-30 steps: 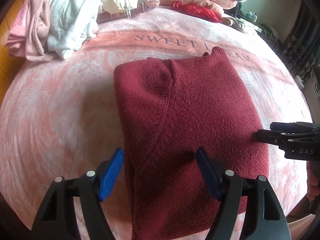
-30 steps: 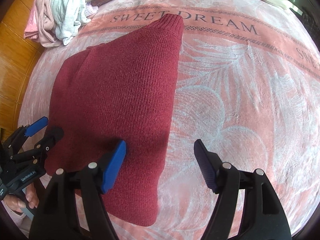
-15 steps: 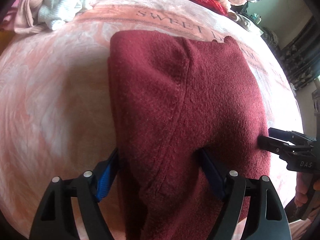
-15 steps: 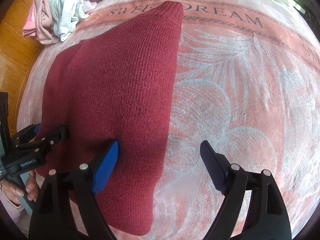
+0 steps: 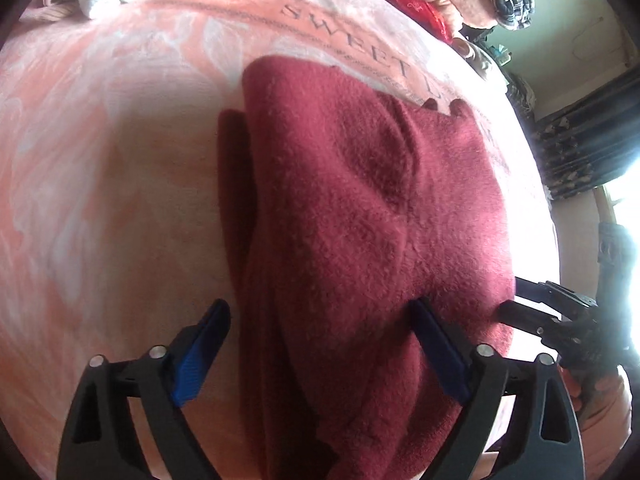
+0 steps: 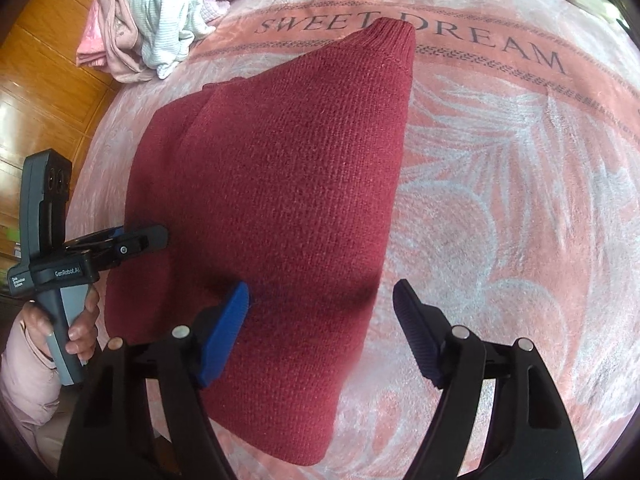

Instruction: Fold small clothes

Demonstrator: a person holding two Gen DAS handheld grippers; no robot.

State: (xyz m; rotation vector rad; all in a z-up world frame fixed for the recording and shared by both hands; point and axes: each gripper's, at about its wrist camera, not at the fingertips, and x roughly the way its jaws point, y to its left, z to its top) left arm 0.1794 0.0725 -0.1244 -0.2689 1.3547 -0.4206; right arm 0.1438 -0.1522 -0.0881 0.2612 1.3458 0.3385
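My left gripper (image 5: 320,336) is opening wide, straddling the near left edge of the folded dark-red knitted sweater (image 5: 360,208) lying on the pink blanket (image 5: 100,160). My right gripper (image 6: 320,312) is closing, jaws apart, over the sweater's right edge.

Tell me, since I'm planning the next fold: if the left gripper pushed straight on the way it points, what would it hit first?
Most likely the dark red sweater: its near left edge lies between the opening fingers of the left gripper. The pink blanket is underneath. Depth is uncertain.
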